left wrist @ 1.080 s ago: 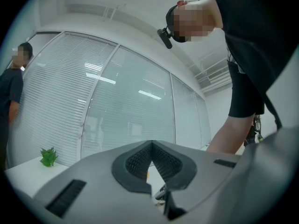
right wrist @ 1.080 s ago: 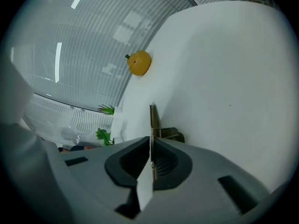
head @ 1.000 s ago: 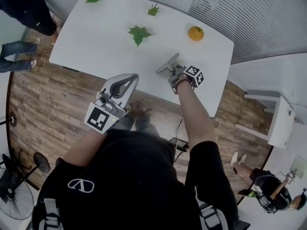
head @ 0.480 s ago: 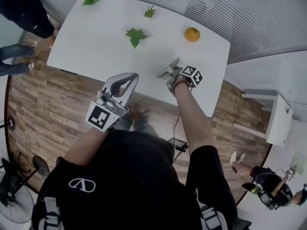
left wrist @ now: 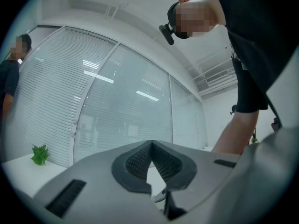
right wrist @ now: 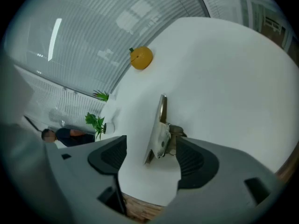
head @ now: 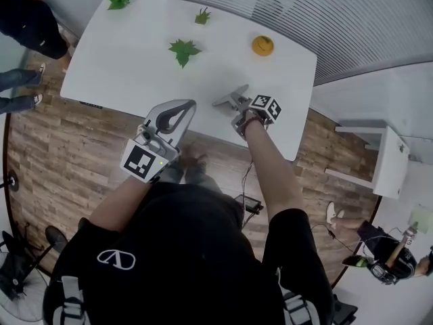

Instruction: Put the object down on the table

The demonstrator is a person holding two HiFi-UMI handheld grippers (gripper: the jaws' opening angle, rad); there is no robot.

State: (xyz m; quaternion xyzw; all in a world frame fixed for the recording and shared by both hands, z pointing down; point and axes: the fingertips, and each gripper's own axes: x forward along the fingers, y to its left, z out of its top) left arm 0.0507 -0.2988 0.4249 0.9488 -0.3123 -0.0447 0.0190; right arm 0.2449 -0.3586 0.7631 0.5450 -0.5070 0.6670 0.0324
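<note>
The put-down looks nearly finished. The right gripper (right wrist: 151,141) has its jaws spread wide, and the metal object (right wrist: 159,125), a flat silvery piece standing on its edge, sits in the gap between them. It lies just beside the pad on that view's right, possibly touching it, and well clear of the opposite pad. The white table (right wrist: 224,78) fills the space under and ahead of the jaws, and the object seems to be down on it (though no view shows its lower edge meeting the surface). What appears left is to draw the gripper back without knocking the piece over, since a thin thing balanced on edge would tip at a light nudge.

The right forearm reaches forward from the body, over the near table edge, with the jaws pointing along the tabletop towards an orange fruit (right wrist: 141,58) far ahead of them. The left gripper (left wrist: 152,143) is held back and to the side, short of the table, tilted up towards the window blinds. Its jaws are pressed together with nothing between them.
</note>
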